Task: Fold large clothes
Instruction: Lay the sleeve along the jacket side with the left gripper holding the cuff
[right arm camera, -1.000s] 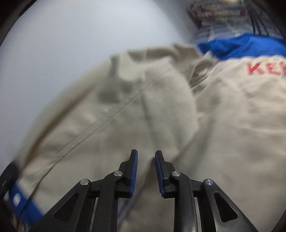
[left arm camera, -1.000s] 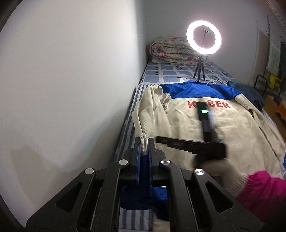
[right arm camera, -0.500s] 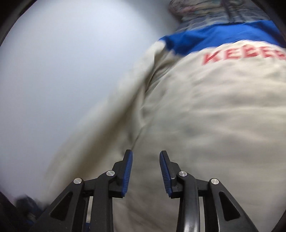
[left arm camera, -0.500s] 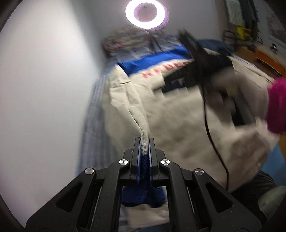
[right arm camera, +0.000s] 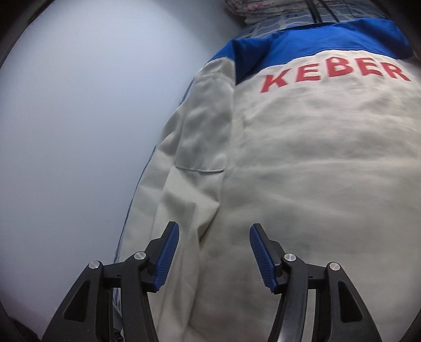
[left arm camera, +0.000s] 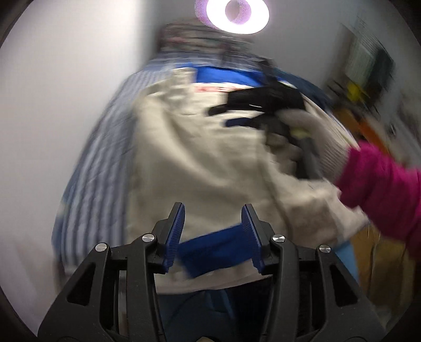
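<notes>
**Inspector A:** A striped bed point(left arm camera: 100, 163) is running along a plain white wall point(right arm camera: 79, 118), with a ring light point(left arm camera: 236, 13) glaring at the far end. The cream jacket point(right arm camera: 302, 171) is lying spread across the bed, back up, its blue yoke and red lettering point(right arm camera: 334, 72) pointing away from us.

**Inspector B:** And the claws?

**Inspector A:** The left claw point(left arm camera: 213, 231) is opening, roughly half wide; the blue cuff point(left arm camera: 218, 250) is sitting between its jaws, with the pads apparently clear of it, though the view is blurred. The right claw point(right arm camera: 213, 252) is also opening, hovering over the jacket with nothing gripped. The near sleeve point(right arm camera: 200, 147) is lying folded along the body.

**Inspector B:** Which step, then?

**Inspector A:** In my judgement, the sleeve fold is being released. Next, the claws would need fresh grips on the other side or hem.
</notes>
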The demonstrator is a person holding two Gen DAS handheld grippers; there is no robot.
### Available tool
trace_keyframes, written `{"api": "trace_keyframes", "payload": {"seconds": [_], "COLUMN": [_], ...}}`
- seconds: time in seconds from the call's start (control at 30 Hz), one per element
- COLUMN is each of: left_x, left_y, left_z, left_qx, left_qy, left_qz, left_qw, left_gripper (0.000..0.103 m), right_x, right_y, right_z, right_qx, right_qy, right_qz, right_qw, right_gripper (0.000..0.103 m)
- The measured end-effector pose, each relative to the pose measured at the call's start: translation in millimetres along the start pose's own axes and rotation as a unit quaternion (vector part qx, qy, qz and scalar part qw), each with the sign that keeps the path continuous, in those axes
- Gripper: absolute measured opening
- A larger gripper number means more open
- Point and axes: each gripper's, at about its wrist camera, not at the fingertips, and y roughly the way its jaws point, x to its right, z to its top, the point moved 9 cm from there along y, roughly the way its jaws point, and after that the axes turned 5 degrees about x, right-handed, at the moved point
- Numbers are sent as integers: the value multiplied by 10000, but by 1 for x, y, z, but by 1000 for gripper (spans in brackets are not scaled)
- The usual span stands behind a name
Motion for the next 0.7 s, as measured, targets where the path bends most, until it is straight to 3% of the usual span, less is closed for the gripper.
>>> {"api": "trace_keyframes", "payload": {"seconds": [0.1, 0.2, 0.27, 0.33, 0.4, 0.43, 0.5, 0.63, 0.7], "left_x": [-35, -49, -48, -47, -41, -39, -38, -38, -49], "left_y": [10, 33, 51, 59, 67, 71, 72, 42, 20], "left_z": [-12, -25, -33, -41, -46, -46, -42, -26, -21], "left_qx": [-252, -600, -826, -939, -975, -999, -930, -597, -417], "left_qy": [-669, -1022, -1178, -1261, -1352, -1407, -1469, -1335, -1332], "left_qz": [69, -52, -195, -225, -338, -418, -429, -436, -349], "left_qw": [9974, 9929, 9894, 9873, 9854, 9841, 9838, 9883, 9896], "left_gripper": [47, 47, 47, 45, 24, 6, 3, 2, 2], "right_x": [-20, -27, -27, -25, -23, -24, -26, -35, -42], "right_y": [3, 15, 21, 27, 31, 33, 34, 11, -22], "right_z": [-7, -15, -19, -24, -26, -28, -29, -28, -27], "right_qx": [-136, -356, -457, -573, -605, -639, -652, -435, -197], "right_qy": [-289, -598, -684, -701, -693, -698, -717, -719, -460], "right_qz": [41, -268, -418, -490, -489, -441, -409, -243, 285], "right_qw": [9995, 9972, 9957, 9947, 9946, 9945, 9945, 9962, 9983], "right_gripper": [60, 58, 52, 36, 28, 16, 2, 0, 0]}}
